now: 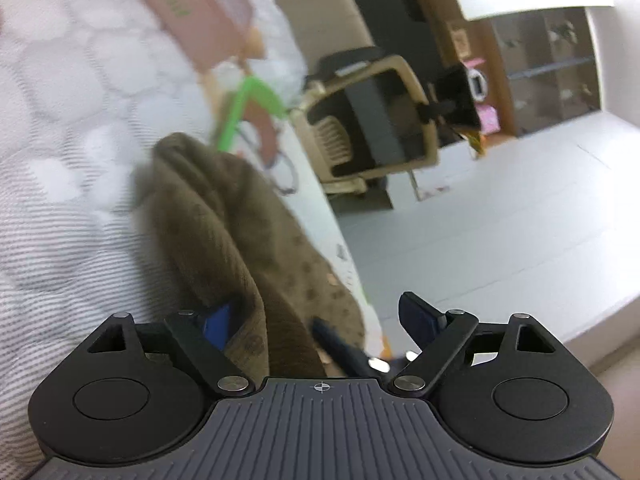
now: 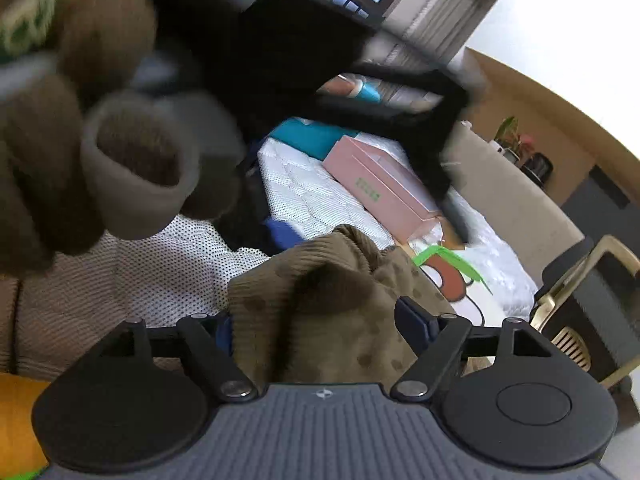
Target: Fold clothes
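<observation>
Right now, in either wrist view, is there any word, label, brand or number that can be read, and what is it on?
Pink box: a short green print on its side, too small and blurred to read in both views.
Olive-brown knitted garment: a dotted pattern only, no text.
White patterned bedcover: a green and brown cartoon print, no letters.
Nothing else carries legible text.

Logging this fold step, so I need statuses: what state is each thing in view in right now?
Left hand-held gripper: open, fabric between its fingers.
Right hand-held gripper: open, fabric between its fingers.
Brown garment: bunched, unfolded, on the bed.
Pink box: closed, lying flat on the bed.
Dotted white cloth: crumpled beside the garment.
</observation>
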Action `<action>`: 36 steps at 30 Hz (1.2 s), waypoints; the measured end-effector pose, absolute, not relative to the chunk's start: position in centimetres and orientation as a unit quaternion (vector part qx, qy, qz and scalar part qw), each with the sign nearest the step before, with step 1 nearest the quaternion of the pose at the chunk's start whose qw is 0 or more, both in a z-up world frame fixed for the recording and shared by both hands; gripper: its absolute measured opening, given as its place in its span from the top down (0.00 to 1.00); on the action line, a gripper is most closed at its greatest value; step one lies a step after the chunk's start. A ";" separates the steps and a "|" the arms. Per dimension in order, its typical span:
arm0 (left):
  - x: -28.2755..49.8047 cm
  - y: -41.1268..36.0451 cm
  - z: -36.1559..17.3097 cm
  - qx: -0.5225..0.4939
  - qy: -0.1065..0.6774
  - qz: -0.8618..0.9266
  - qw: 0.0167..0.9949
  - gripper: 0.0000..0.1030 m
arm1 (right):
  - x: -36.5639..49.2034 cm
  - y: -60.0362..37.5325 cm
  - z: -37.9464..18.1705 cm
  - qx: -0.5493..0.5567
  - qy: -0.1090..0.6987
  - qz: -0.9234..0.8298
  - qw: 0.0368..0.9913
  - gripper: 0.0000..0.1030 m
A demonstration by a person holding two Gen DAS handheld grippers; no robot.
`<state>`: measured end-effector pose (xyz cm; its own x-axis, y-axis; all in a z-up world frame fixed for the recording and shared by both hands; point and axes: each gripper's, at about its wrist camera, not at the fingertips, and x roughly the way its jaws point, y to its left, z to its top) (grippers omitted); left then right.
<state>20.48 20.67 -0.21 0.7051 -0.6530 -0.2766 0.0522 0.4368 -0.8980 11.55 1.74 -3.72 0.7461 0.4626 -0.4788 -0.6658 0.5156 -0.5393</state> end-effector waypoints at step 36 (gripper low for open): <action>24.1 0.2 0.3 -0.170 0.401 -0.206 0.876 0.04 | 18.6 -31.1 7.5 -0.018 0.161 0.133 0.978 0.42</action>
